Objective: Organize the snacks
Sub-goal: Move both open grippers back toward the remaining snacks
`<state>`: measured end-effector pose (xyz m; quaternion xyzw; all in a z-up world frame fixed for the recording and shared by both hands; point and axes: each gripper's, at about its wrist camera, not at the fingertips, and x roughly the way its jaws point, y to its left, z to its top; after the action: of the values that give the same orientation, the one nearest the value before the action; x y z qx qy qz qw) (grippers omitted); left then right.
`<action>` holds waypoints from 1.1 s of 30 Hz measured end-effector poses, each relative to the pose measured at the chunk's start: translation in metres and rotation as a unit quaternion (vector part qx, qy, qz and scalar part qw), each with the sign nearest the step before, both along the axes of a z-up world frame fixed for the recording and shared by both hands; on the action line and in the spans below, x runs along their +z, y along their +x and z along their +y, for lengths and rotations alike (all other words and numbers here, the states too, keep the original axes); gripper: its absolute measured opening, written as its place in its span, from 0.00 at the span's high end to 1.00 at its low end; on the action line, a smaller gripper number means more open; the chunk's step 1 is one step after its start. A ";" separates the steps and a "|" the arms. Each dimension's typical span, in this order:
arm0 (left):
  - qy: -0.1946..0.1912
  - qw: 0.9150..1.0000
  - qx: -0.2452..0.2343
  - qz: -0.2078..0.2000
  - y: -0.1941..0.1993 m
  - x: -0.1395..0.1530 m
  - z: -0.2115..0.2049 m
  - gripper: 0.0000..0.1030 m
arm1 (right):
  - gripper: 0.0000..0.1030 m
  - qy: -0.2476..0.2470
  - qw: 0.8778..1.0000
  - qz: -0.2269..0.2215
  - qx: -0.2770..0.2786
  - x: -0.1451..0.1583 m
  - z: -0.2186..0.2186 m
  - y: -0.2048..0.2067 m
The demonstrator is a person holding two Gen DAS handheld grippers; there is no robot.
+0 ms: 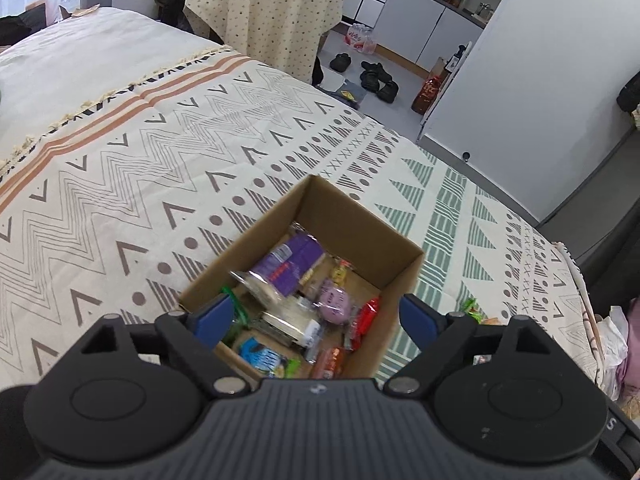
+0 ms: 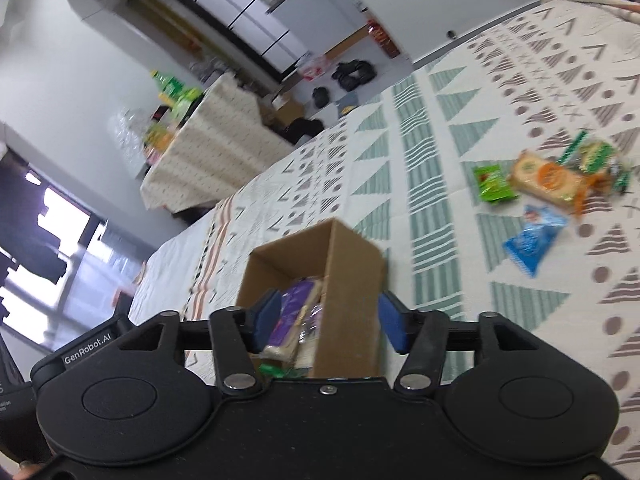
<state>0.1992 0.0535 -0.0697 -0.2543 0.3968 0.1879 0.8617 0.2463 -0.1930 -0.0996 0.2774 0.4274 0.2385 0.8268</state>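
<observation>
Box: I am holding both tongs over an open cardboard box (image 1: pixel 362 236) on a patterned cloth (image 1: pixel 120 184); in the left view it is sitting at 6 o'clock, just ahead of my fingers, open side up so snacks can drop in.
Inside the box: a purple packet (image 1: pixel 294 262) is lying on top, with a mauve round snack (image 1: pixel 336 302), a red wrapper (image 1: pixel 366 316), a blue packet (image 1: pixel 262 356) and an orange one (image 1: pixel 332 362) around it, loosely heaped rather than stacked.
Left tongs (image 1: pixel 316 316): I am keeping them spread wide and empty, above the box mouth.
Right tongs (image 2: pixel 328 322): also apart and empty, tilted, hanging just above the box's near edge.
Loose snacks: in the right view, at 2 o'clock and well apart from the box, a green packet (image 2: pixel 494 184), an orange biscuit pack (image 2: pixel 548 180), a green-striped wrapper (image 2: pixel 596 156) and a blue pouch (image 2: pixel 532 240) are still lying on the cloth.
Judgement: the sorting looks partly done; those four probably go in next.
</observation>
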 end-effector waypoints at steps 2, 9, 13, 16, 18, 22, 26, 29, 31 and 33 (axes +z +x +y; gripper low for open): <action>-0.003 1.000 -0.002 0.000 0.002 -0.002 -0.009 0.13 | 0.41 -0.002 1.000 -0.005 -0.007 0.000 -0.009 -0.001; -0.005 1.000 -0.010 -0.002 0.008 -0.008 -0.041 0.13 | 0.28 -0.003 0.999 -0.010 -0.032 -0.006 -0.043 -0.003; -0.004 1.000 -0.011 -0.002 0.011 -0.011 -0.056 0.13 | 0.23 0.003 0.999 -0.004 -0.042 -0.011 -0.060 -0.001; 0.000 1.000 -0.010 -0.001 0.014 -0.014 -0.065 0.13 | 0.19 0.007 0.998 -0.001 -0.057 -0.014 -0.073 0.001; 0.000 1.000 -0.012 -0.002 0.017 -0.016 -0.071 0.13 | 0.19 0.013 0.998 0.003 -0.065 -0.016 -0.081 0.003; 0.004 1.000 -0.019 0.000 0.026 -0.020 -0.083 0.13 | 0.18 0.023 0.996 0.009 -0.082 -0.019 -0.095 0.003; 0.003 1.000 -0.030 -0.001 0.035 -0.024 -0.093 0.13 | 0.18 0.038 0.994 0.026 -0.102 -0.025 -0.108 0.006; 0.000 0.999 -0.037 0.000 0.042 -0.028 -0.100 0.13 | 0.18 0.052 0.991 0.035 -0.119 -0.029 -0.119 0.009; -0.005 0.999 -0.041 0.002 0.048 -0.033 -0.103 0.13 | 0.18 0.063 0.989 0.039 -0.129 -0.031 -0.125 0.012; -0.009 0.999 -0.050 0.007 0.055 -0.038 -0.108 0.13 | 0.18 0.069 0.987 0.043 -0.137 -0.033 -0.131 0.014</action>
<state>0.2540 -0.0548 -0.1080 -0.2406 0.4162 0.1428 0.8651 0.2604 -0.3236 -0.1328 0.4001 0.4025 0.1397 0.8114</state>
